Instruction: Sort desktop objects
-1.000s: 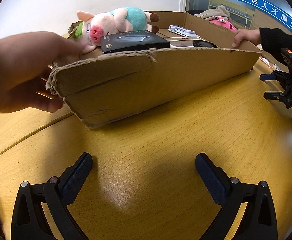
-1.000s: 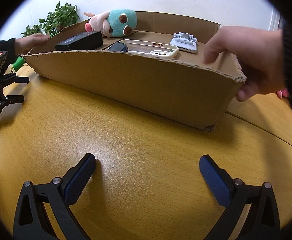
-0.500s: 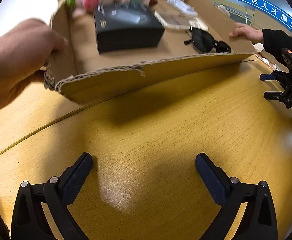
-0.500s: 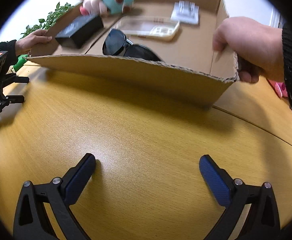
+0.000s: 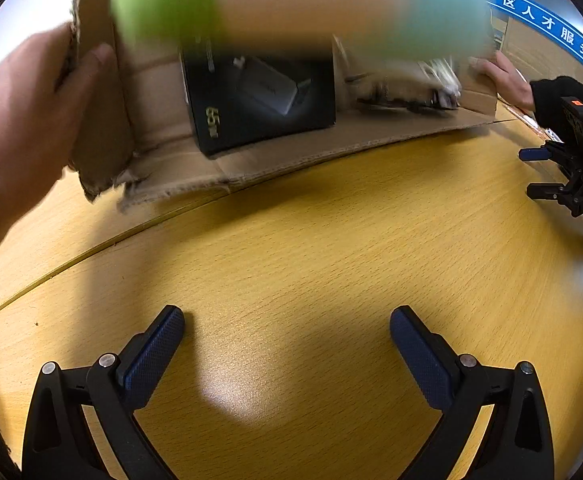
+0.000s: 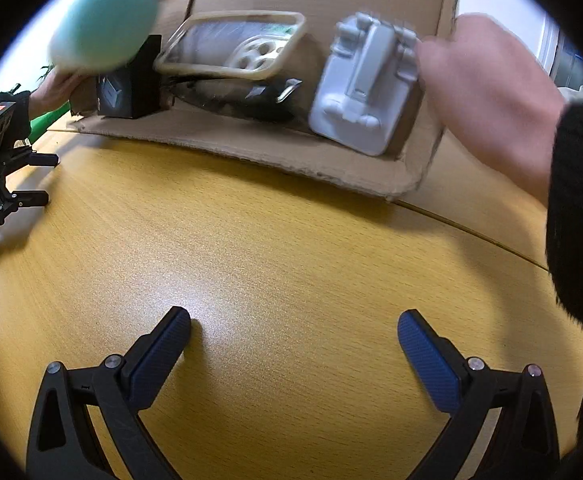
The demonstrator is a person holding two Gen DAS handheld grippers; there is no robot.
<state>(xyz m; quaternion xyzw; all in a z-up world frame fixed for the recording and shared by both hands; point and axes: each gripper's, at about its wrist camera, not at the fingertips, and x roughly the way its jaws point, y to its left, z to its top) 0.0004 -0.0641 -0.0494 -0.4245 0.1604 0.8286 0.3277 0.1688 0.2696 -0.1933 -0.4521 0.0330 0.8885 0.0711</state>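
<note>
Two bare hands are tipping the cardboard box (image 5: 291,148) steeper than a second ago at twelve o'clock, spilling the plush toy (image 6: 103,20); both grippers (image 5: 287,344) (image 6: 293,344) are idling released, so sorting is only beginning.

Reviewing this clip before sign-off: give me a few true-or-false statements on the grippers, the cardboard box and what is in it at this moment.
1. Both grippers are open and hold nothing. True: the left gripper and right gripper rest on the bare wooden table.
2. The cardboard box sits flat on its base. False: bare hands tip it steeply toward the cameras.
3. The black box is out on the table. False: it is inside the cardboard box.
4. The grey phone stand is inside, near one end. True.
5. The plush toy is motion-blurred. True.
</note>
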